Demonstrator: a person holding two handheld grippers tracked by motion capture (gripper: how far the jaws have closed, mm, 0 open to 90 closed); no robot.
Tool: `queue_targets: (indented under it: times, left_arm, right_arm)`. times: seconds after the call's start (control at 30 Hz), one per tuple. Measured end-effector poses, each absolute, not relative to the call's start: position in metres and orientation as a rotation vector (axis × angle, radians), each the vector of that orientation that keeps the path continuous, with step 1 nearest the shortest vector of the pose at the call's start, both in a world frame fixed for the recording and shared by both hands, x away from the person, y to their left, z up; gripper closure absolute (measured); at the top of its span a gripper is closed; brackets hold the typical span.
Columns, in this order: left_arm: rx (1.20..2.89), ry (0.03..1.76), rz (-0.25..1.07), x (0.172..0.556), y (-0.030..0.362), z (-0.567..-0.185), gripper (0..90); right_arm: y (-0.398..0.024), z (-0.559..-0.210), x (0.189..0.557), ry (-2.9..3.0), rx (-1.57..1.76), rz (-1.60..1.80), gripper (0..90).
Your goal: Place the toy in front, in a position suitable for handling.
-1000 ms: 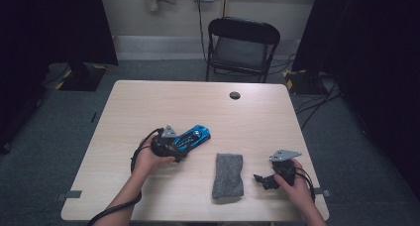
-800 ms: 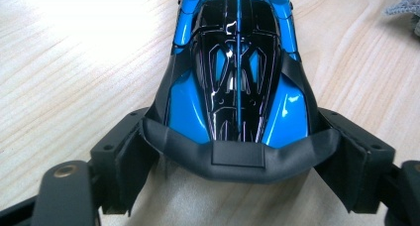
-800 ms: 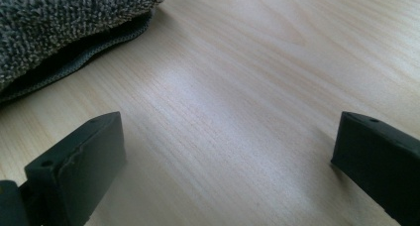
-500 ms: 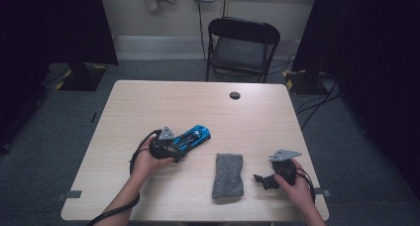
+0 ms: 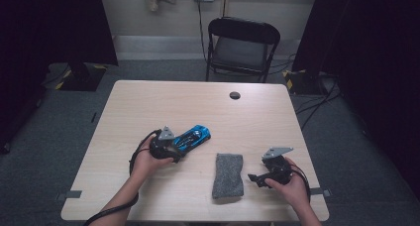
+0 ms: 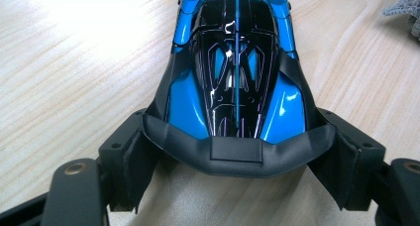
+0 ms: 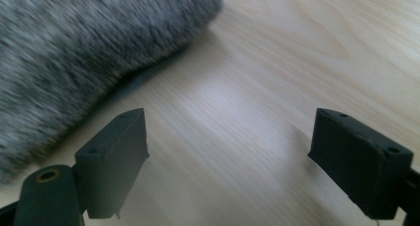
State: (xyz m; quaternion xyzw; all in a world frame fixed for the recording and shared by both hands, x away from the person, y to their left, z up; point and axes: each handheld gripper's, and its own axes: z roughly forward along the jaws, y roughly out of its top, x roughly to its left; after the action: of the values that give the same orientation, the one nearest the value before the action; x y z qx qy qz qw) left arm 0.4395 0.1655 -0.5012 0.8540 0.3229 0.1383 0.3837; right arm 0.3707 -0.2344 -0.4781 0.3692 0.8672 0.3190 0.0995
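A blue and black toy car (image 5: 195, 136) lies on the pale wooden table (image 5: 173, 102), left of centre. My left gripper (image 5: 179, 145) holds its rear. In the left gripper view the pads (image 6: 130, 159) press on both ends of the car's black rear wing (image 6: 236, 154), having closed in a little over the last second. A grey fuzzy cloth (image 5: 228, 174) lies near the front edge. Just right of it, my right gripper (image 5: 255, 179) points at the cloth. Its jaws have just been closing, and in the right gripper view (image 7: 230, 156) they stand apart over bare wood beside the cloth (image 7: 74, 47).
A small black round object (image 5: 235, 95) sits at the table's far edge. Behind the table stands a black folding chair (image 5: 241, 45). Cables run over the grey floor at the right, and dark curtains hang on both sides.
My right gripper has shifted slightly left toward the cloth. The left hand and the car have stayed where they were.
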Motion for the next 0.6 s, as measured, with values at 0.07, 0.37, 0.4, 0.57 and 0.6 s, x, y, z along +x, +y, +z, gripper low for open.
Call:
queue_targets:
  times: [0.07,0.37,0.4,0.57,0.6]
  left_arm:
    - [2.177,0.823,0.352,0.440,0.165,-0.501,24.5]
    - [2.177,0.823,0.353,0.439,0.165,-0.501,24.5]
    - [2.177,0.824,0.352,0.439,0.165,-0.501,24.5]
    - [2.177,0.823,0.352,0.439,0.165,-0.501,24.5]
    - [2.177,0.824,0.353,0.439,0.165,-0.501,24.4]
  right_arm:
    - [-0.225,-0.467,0.370,2.570,1.066,0.944,14.2]
    - [-0.179,-0.440,0.364,2.560,1.002,1.003,14.5]
    - [-0.175,-0.441,0.364,2.562,1.016,1.006,14.5]
    - [-0.158,-0.445,0.364,2.533,1.069,1.044,14.5]
    - [-0.156,-0.446,0.364,2.529,1.076,1.040,14.4]
